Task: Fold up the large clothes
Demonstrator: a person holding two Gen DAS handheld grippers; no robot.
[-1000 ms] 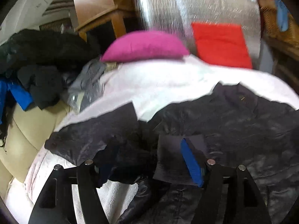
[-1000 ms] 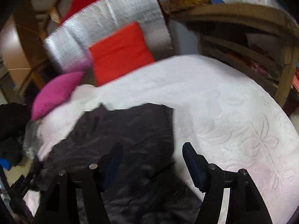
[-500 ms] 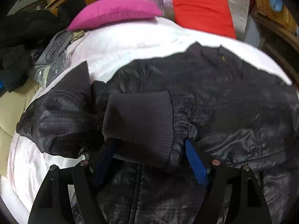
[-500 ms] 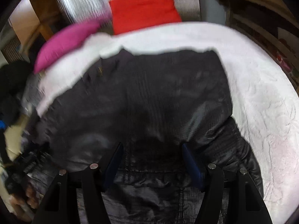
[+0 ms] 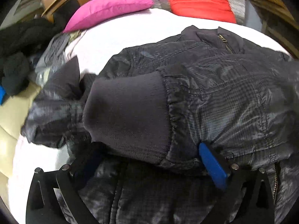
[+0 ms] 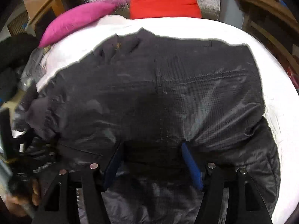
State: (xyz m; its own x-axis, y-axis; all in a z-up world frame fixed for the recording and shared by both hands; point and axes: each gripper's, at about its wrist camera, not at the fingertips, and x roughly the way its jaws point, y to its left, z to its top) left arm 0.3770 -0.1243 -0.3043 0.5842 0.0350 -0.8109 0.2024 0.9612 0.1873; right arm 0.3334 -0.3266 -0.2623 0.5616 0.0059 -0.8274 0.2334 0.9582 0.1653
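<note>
A dark quilted jacket lies spread on a white bedspread. One sleeve is folded across its body, and the sleeve's knit cuff rests between the fingers of my left gripper. Its jaws are opening and the left finger stands clear of the cuff. In the right wrist view the jacket fills the middle. My right gripper hovers low over its lower part, open, with only flat fabric under the gap. A person's hand with the left gripper shows at the lower left edge.
A pink pillow and a red cushion lie at the head of the bed. A heap of dark clothes sits left of the bed. Wooden furniture stands to the right, with bare bedspread beside the jacket.
My left gripper brought the sleeve cuff down onto the jacket's body and its jaws spread wider. My right gripper swung from over the bedspread to low above the jacket.
</note>
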